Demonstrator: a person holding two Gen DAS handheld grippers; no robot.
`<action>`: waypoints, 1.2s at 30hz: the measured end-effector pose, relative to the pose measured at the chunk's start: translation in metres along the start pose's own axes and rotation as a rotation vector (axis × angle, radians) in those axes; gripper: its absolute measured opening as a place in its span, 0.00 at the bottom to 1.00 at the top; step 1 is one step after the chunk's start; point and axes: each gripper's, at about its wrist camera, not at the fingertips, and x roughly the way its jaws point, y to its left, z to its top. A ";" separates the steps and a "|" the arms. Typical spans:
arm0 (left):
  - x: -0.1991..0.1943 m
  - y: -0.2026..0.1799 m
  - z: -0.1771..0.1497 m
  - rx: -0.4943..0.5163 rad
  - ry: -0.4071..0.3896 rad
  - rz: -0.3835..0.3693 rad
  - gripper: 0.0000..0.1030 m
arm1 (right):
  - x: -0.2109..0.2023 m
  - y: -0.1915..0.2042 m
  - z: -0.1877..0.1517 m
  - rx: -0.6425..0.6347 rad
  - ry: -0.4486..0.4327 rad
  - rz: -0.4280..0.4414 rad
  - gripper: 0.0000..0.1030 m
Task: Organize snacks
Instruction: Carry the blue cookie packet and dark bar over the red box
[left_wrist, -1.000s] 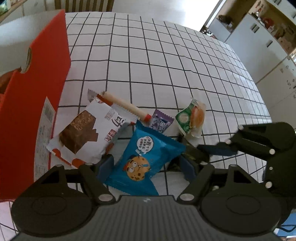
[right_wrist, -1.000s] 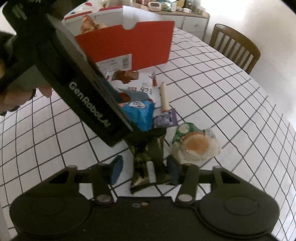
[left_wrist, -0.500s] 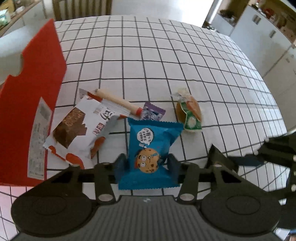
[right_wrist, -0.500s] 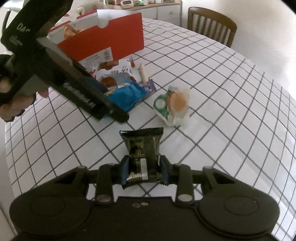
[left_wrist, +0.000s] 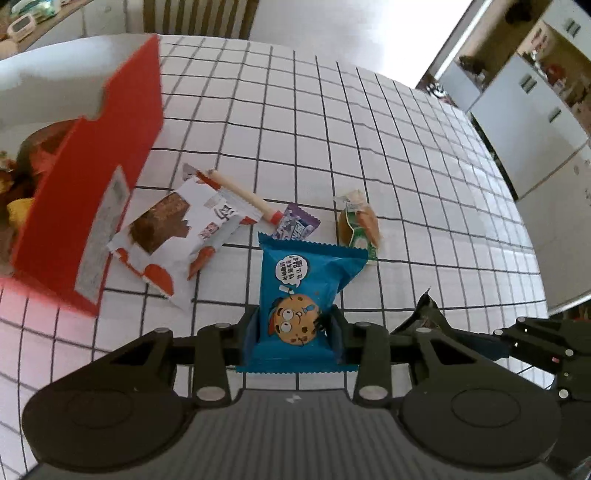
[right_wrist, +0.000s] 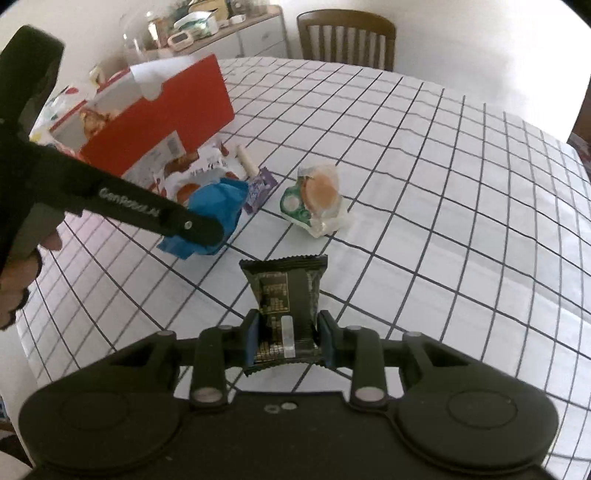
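A white cloth with a black grid covers the worktop (left_wrist: 369, 155), with a wooden chair (right_wrist: 347, 37) at its far edge and white cabinets (left_wrist: 532, 122) off to the side. Far left of the left gripper's jaws stands the red box (left_wrist: 92, 192), open at the top, with a few snacks inside that are too blurred to name. Just beside the box, ahead and left of those jaws, lies a white packet (left_wrist: 177, 236) showing a brown bar, and a slim cream stick with a red tip (left_wrist: 242, 194) rests across its far corner. Next to the stick's tip sits a small purple packet (left_wrist: 295, 227).

The left gripper (left_wrist: 295, 328) has its jaws pressed onto the near end of the blue cookie packet (left_wrist: 301, 295), which sticks out forward between them and seems lifted off the cloth, though the fisheye view leaves that unsure. Ahead and right of these jaws lies a clear-wrapped bun with a green label (left_wrist: 358, 225), close beside the blue packet's far corner.

Further right, the right gripper (right_wrist: 288, 336) pinches the lower end of a dark green packet (right_wrist: 286, 291), held upright between its jaws above the grid cloth. From the right wrist view the bun (right_wrist: 317, 195) lies ahead of these jaws, and the red box (right_wrist: 166, 110) stands well ahead to their left.
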 end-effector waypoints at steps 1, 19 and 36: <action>-0.005 0.001 -0.001 -0.007 -0.008 -0.003 0.36 | -0.003 0.001 0.001 0.007 -0.004 -0.002 0.30; -0.099 0.019 -0.013 -0.058 -0.159 -0.004 0.36 | -0.057 0.058 0.032 -0.010 -0.123 0.011 0.30; -0.171 0.078 0.000 -0.080 -0.281 0.025 0.36 | -0.078 0.126 0.086 -0.100 -0.237 0.018 0.30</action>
